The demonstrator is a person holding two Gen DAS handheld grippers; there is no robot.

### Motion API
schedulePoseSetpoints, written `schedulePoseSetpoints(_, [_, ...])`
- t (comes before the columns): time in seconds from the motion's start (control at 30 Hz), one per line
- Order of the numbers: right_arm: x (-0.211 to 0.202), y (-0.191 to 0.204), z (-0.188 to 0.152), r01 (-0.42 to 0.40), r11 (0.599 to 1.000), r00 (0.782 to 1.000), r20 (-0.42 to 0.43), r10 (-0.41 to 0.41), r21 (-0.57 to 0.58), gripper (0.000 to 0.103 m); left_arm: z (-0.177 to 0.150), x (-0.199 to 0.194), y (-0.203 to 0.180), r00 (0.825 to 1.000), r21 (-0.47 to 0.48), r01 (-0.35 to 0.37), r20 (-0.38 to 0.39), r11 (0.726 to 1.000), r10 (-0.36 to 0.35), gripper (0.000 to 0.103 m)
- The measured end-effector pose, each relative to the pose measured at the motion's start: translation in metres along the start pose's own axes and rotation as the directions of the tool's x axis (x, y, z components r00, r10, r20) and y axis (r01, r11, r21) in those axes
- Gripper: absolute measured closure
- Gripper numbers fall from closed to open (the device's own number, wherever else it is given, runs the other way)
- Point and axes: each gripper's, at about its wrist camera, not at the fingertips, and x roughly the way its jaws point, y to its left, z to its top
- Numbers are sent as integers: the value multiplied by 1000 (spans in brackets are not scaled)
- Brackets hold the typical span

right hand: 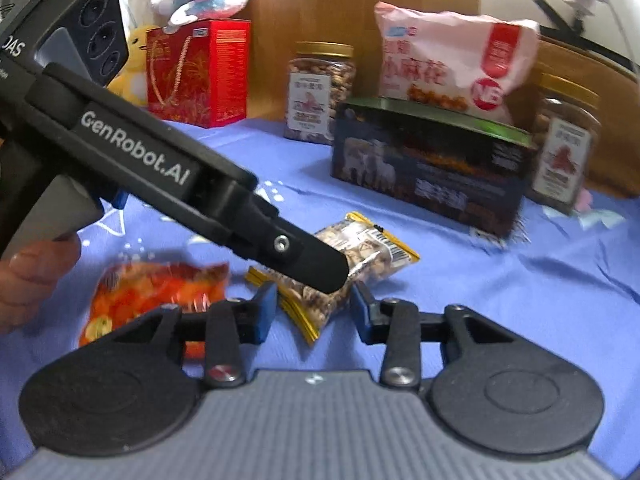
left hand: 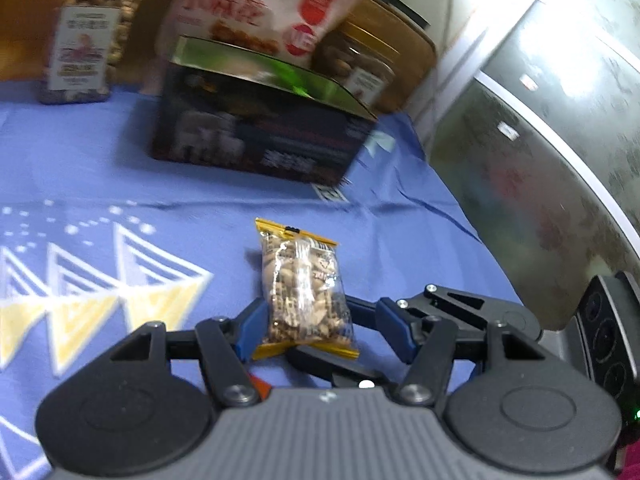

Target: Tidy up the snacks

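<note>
Broadly, a blue cloth (right hand: 520, 300) covered the surface, and a dark box (right hand: 428, 168) stood on it; all places below are given from that box.

- Pink snack bag (right hand: 448, 64): rose above the box's green lid, either on it or just behind it; could not tell which.
- Red gift box (right hand: 196, 76): well to the left of the dark box, further back.
- Two gold-lidded nut jars: one (right hand: 320, 88) behind the box's left end, the other (right hand: 564, 140) just beside its right end.
- Left gripper (left hand: 320, 320): in front of the box, jaws partly open around the nut packet. Left pad met the wrapper; right pad stood clear of it. No grip seen.
- Right gripper (right hand: 314, 312): in front of the box, jaws narrowed about the same packet's near end. Pads sat so close to the wrapper that I could not tell whether they pressed on it.
- Orange snack packet (right hand: 156, 292): flat on the cloth, in front of the box and to its left.
- Nut packet (right hand: 372, 244): in front of the box, between both pairs of fingers, with one left finger lying across its middle.
</note>
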Motion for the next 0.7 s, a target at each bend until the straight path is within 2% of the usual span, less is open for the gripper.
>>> schedulePoseSetpoints(0.17, [18, 6, 9, -36, 999, 999, -10, 35, -38, 59, 5, -5, 19, 999, -48, -32, 20, 998, 33, 43])
schedulePoseSetpoints(0.33, [20, -3, 7, -68, 998, 998, -15, 69, 17, 54, 3, -2, 23, 999, -35, -31, 33, 999, 32, 43])
schedulePoseSetpoints(0.37, [20, -8, 7, -81, 995, 996, -15, 82, 57, 54, 3, -1, 22, 999, -27, -32, 39, 999, 33, 42])
schedulePoseSetpoints(0.7, [19, -4, 6, -74, 996, 997, -14, 75, 59, 52, -4, -1, 25, 997, -1, -10, 78, 1000, 10, 41])
